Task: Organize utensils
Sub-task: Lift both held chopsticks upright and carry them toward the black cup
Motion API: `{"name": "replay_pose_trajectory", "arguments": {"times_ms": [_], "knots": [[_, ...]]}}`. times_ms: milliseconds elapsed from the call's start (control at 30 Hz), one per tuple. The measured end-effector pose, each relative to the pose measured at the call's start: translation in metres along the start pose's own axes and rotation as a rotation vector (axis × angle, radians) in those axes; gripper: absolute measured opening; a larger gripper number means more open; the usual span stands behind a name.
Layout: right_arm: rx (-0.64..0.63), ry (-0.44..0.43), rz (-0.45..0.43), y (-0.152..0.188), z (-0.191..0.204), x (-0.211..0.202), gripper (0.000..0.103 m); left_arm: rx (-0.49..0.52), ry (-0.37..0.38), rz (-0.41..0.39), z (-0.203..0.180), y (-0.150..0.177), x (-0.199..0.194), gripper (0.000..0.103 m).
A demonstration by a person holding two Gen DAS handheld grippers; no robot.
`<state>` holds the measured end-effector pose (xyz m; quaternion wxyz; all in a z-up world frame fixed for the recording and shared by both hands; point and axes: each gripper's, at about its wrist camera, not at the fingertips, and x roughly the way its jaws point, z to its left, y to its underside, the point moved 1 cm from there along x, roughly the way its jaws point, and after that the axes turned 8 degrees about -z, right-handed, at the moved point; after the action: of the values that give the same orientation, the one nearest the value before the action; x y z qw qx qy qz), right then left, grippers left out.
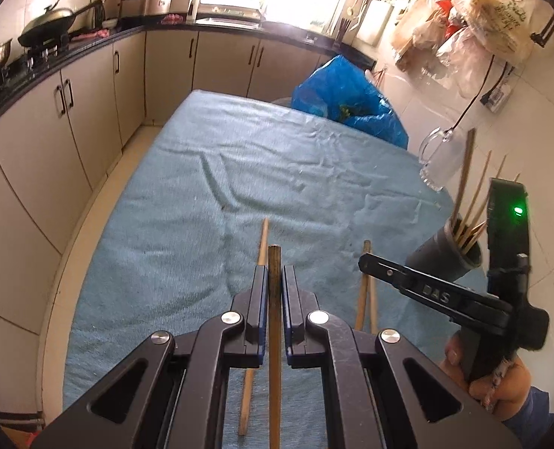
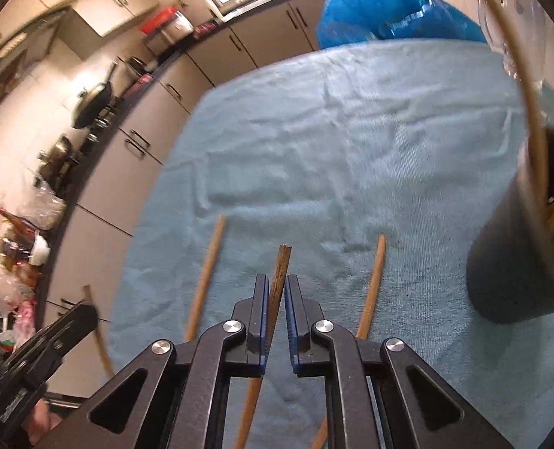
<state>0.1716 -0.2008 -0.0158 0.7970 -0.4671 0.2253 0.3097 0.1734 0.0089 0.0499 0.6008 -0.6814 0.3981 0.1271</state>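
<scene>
Two tools are seen over a table (image 1: 187, 172) covered with a blue cloth. The left tool (image 1: 275, 280) is clenched on one dark-tipped chopstick (image 1: 274, 336), whose long axis runs straight away from the camera toward the far edge of the table, the tip standing just past the pads. In the left wrist view two more loose chopsticks are counted on the cloth near the near edge: one pale chopstick (image 1: 256, 299) just left of the held one, lying along the same line, and another (image 1: 367, 284) to the right, near a further stick partly hidden by the tools.

The right tool (image 2: 277, 299) is clamped on a second dark-tipped chopstick (image 2: 279, 284), tilted slightly rightward at its tip. In the right wrist view a stick (image 2: 206, 273) lies on either side of it, the other (image 2: 372, 284) pointing toward the far edge as well.

At the right edge of the table a dark cup (image 1: 441, 258) holds several upright chopsticks; the exact count cannot be told. Behind it stands one clear glass mug (image 1: 436, 157), and a blue bag (image 1: 348, 97) sits at the far right corner. The letters "DAS" are read on the right tool's arm.
</scene>
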Motion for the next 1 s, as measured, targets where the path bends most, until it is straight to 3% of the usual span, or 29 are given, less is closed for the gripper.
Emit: {"name": "replay_pose_trajectory", "arguments": {"times_ms": [400, 567, 1000], "knots": [[-0.224, -0.116, -0.307, 0.023, 0.053, -0.113, 0.009, 0.081, -0.010, -0.157, -0.042, -0.012, -0.059, 0.007], [-0.272, -0.140, -0.395, 0.037, 0.060, -0.146, 0.008, 0.098, -0.010, -0.197, -0.054, -0.011, -0.077, 0.007], [-0.289, -0.149, -0.479, 0.049, 0.057, -0.181, 0.008, 0.132, -0.019, -0.228, -0.074, -0.006, -0.094, 0.007]]}}
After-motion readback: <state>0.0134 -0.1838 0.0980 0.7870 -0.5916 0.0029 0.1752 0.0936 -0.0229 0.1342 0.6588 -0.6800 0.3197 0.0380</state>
